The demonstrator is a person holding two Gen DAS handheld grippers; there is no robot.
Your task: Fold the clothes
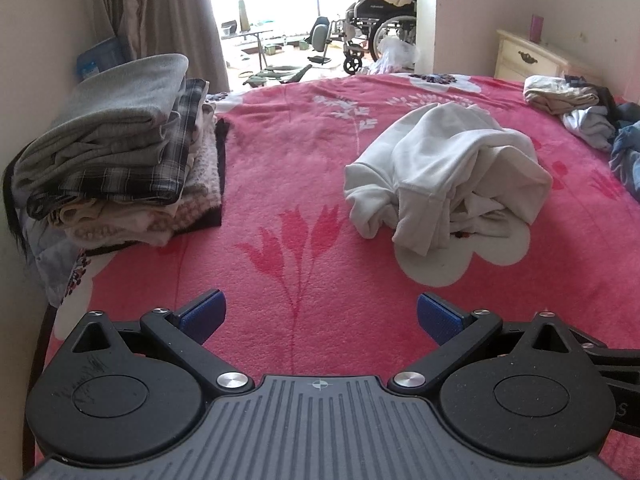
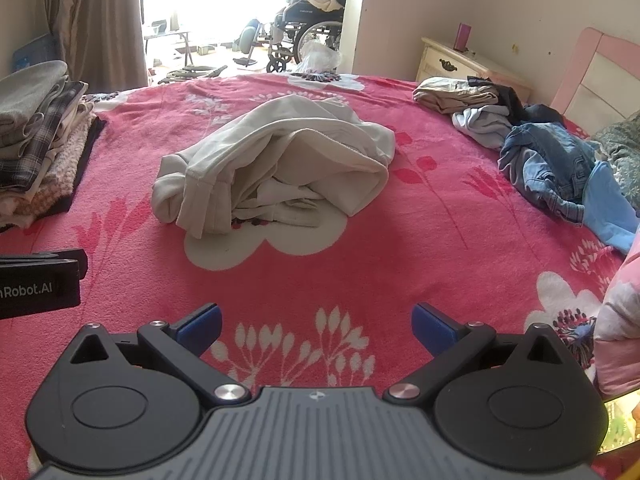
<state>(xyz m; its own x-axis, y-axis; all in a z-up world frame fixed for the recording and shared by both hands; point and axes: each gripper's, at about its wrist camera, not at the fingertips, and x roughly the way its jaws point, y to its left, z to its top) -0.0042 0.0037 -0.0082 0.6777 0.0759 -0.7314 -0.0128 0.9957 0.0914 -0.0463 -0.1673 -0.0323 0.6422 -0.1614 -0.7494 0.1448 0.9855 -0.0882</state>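
Observation:
A crumpled white sweatshirt [image 1: 448,172] [image 2: 276,164] lies in a heap in the middle of the pink flowered bedspread [image 1: 288,184] [image 2: 420,240]. My left gripper [image 1: 320,318] hovers open over the near part of the bed, with the sweatshirt ahead and to its right. My right gripper [image 2: 316,328] is open too, and the sweatshirt sits ahead and slightly left of it. Neither holds anything. A stack of folded clothes [image 1: 120,152] [image 2: 40,140] stands at the bed's left edge. Unfolded garments, among them blue denim [image 2: 552,164], are piled at the right [image 1: 580,108].
A cream nightstand [image 1: 528,58] [image 2: 452,64] stands by the far right wall. A wheelchair [image 1: 380,24] [image 2: 304,32] loaded with clothes sits beyond the bed's far edge. A curtain [image 1: 160,12] hangs at the left. A pink headboard [image 2: 600,80] and pink bedding [image 2: 620,320] bound the right.

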